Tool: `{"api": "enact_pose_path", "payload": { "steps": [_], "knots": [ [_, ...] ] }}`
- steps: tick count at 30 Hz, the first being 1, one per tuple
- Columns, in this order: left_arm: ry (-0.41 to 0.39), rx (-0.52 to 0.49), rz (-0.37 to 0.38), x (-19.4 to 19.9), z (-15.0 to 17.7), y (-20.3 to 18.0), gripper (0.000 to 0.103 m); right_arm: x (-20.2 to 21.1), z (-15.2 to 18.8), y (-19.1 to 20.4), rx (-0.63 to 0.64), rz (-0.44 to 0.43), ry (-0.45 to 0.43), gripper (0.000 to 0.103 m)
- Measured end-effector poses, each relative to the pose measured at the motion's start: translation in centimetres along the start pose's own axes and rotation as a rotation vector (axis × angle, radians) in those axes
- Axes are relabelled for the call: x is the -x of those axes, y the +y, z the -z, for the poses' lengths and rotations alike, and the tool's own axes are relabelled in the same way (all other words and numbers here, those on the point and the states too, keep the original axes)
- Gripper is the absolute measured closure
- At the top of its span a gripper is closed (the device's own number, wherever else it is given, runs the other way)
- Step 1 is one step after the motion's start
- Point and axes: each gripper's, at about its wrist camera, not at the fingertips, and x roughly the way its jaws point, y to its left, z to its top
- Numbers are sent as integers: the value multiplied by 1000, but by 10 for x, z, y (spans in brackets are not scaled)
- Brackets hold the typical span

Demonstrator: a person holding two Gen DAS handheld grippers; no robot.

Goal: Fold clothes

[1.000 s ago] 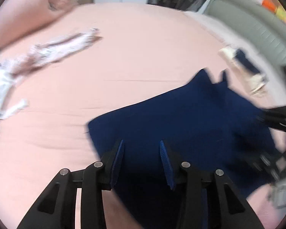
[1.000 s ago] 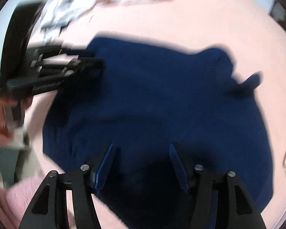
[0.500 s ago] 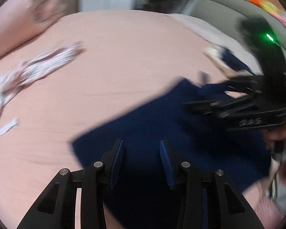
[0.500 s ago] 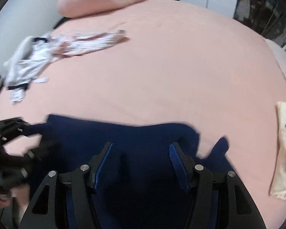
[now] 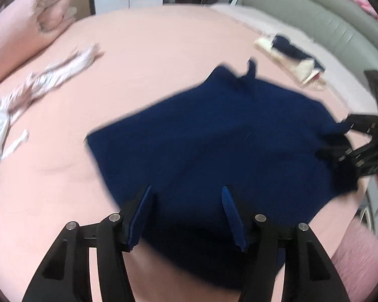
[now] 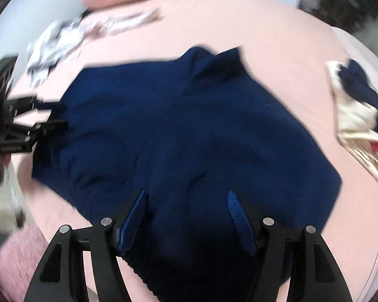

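Note:
A navy blue garment lies spread flat on the pink bed; it also shows in the right wrist view. My left gripper is open over the garment's near edge, holding nothing. My right gripper is open over the near hem, holding nothing. The right gripper shows at the garment's right edge in the left wrist view. The left gripper shows at the garment's left corner in the right wrist view. Both views are motion-blurred.
A white patterned garment lies crumpled at the bed's left. A cream and navy folded pile sits at the right. A rolled pink quilt lies at the far left. A grey headboard borders the right.
Both grippers swung back down over the navy garment after lifting away. The garment now lies spread wider and flatter. Both stay open.

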Motion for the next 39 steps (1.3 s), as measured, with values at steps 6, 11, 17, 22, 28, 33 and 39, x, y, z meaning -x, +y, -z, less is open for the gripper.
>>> {"api": "enact_pose_path", "payload": {
  "steps": [6,11,17,22,28,33,39],
  "knots": [
    [133,-177,-70,-47,-12,-44,48,-48,-17,40,-44,39,62,37],
    [140,-222,-63,-17,21,-29,48,-33,2,30,-94,34,53,37],
    [128,-176,-68,-12,18,-44,48,-6,34,7,-194,39,42,36],
    [131,-153,-105,-13,24,-52,48,2,60,7,-184,38,61,36],
    [63,-10,-125,10,30,-37,48,13,86,-28,-439,-25,58,36],
    [76,39,-114,14,40,-32,48,10,94,-34,-527,-129,38,37],
    [82,90,-89,11,45,-23,48,14,79,-18,-496,-166,-12,79]
  ]
}}
